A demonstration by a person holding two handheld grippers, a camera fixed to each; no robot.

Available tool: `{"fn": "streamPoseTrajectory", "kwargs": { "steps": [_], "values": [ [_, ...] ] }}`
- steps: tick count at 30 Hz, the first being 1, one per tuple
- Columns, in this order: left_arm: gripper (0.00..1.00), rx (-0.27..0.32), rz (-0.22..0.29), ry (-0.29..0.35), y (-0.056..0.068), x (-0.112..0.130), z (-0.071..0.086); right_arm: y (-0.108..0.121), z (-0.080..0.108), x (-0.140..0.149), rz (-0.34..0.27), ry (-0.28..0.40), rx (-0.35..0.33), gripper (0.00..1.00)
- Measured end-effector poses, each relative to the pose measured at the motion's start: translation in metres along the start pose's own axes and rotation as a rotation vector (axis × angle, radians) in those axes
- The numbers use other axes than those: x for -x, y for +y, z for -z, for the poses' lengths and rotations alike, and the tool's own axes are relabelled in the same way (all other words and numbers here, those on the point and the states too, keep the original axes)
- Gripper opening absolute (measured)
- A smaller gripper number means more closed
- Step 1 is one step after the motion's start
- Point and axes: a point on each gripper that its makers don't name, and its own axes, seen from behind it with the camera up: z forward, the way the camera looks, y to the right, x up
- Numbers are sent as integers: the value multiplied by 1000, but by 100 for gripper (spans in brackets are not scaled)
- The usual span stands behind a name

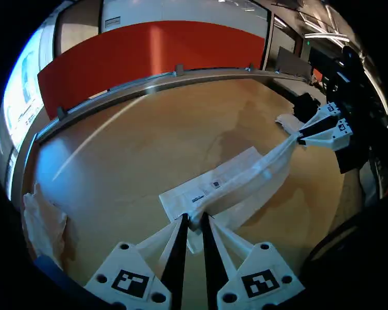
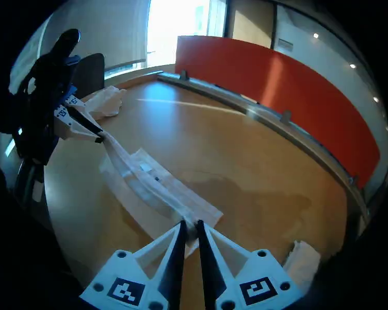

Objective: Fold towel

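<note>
Two grippers, the left gripper (image 1: pixel 194 221) and the right gripper (image 2: pixel 190 226), each pinch an opposite end of the white towel (image 1: pixel 248 181), holding it stretched over the wooden table (image 1: pixel 132 155).

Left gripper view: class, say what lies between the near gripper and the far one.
The towel stretches between them, pinched at one end by the left gripper and at the other by the right gripper, above the table; the right gripper view agrees.

Office, long wooden desk (image 1: pixel 142 144), red divider screen (image 1: pixel 152 51), black chair (image 2: pixel 88 72), ceiling strip lights (image 1: pixel 323 35)
</note>
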Motion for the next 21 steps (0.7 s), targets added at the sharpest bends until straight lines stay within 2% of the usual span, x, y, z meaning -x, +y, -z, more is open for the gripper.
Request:
{"fn": "streamPoseTrajectory", "kwargs": {
  "steps": [5,15,21],
  "values": [
    [19,-3,-9,-22,-7,3,-20,6,-18,9,-10,-31,0,17],
    [19,2,-35,-43,-12,7,-42,12,-33,17,-32,-57,-5,17],
    [19,0,-46,-59,-17,11,-59,21,-48,20,-47,-74,-1,17]
  ]
}}
